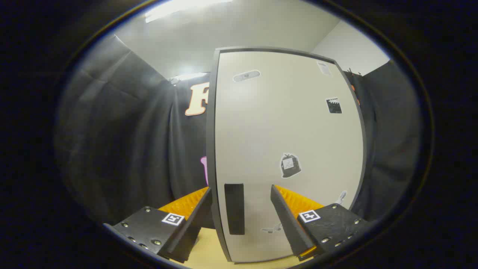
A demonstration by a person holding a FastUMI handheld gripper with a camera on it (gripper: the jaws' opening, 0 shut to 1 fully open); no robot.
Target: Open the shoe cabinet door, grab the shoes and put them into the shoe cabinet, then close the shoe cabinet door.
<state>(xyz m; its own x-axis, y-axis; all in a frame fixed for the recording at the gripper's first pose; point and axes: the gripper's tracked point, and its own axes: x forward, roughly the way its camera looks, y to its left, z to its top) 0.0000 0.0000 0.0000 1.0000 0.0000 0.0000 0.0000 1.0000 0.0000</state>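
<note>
Between the spread hand-held gripper [241,209] fingers: cabinet door [287,149] handle [234,208], sticker text prob. unreadable.

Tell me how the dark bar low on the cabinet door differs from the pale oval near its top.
The dark bar is a tall upright rectangle, black against the pale cabinet door; the pale oval is small, lies sideways, and nearly matches the door.

The bar sits between the fingers of the open claw; the oval is far above them.

Both sit toward the door's left edge.
</note>
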